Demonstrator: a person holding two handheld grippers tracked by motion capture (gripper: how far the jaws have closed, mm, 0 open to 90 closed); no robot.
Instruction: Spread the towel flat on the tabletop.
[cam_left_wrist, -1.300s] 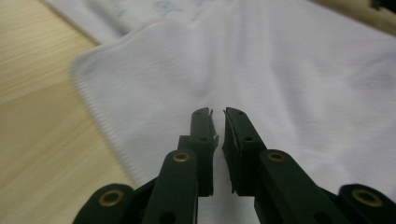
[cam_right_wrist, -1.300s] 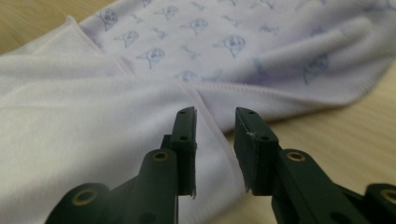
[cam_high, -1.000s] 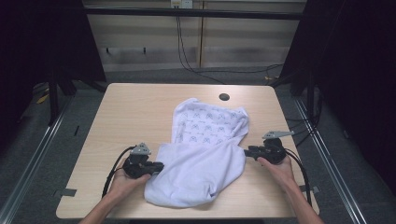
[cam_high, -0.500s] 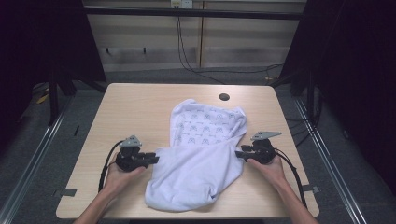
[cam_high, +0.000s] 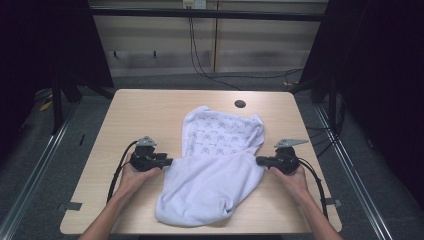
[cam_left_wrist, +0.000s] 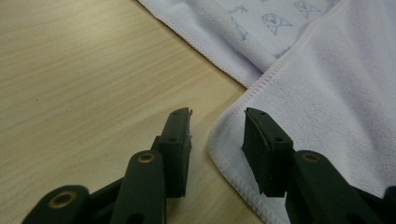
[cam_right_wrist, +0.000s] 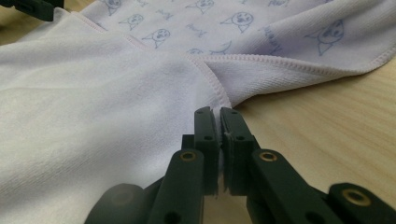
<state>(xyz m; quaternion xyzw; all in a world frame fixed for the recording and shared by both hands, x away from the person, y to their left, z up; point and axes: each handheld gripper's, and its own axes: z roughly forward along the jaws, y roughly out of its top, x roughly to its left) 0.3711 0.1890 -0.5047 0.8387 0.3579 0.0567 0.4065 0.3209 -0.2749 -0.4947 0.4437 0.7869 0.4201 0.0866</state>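
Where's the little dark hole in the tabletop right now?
In the high view, the dark hole sits near the table's far edge, right of centre, just beyond the far end of the printed towel.

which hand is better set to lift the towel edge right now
Right. The right tongs are shut on the towel at its folded corner. The left tongs are open, with the towel's edge lying between the jaws, not yet pinched.

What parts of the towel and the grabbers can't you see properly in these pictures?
- Towel underside: hidden by its own folded layers, high view.
- Right gripper: whether its fingers pinch the hem is unclear; they cover the spot.
- Left gripper body: cut off by the bottom edge.
- Printed drawings: too small, high view.
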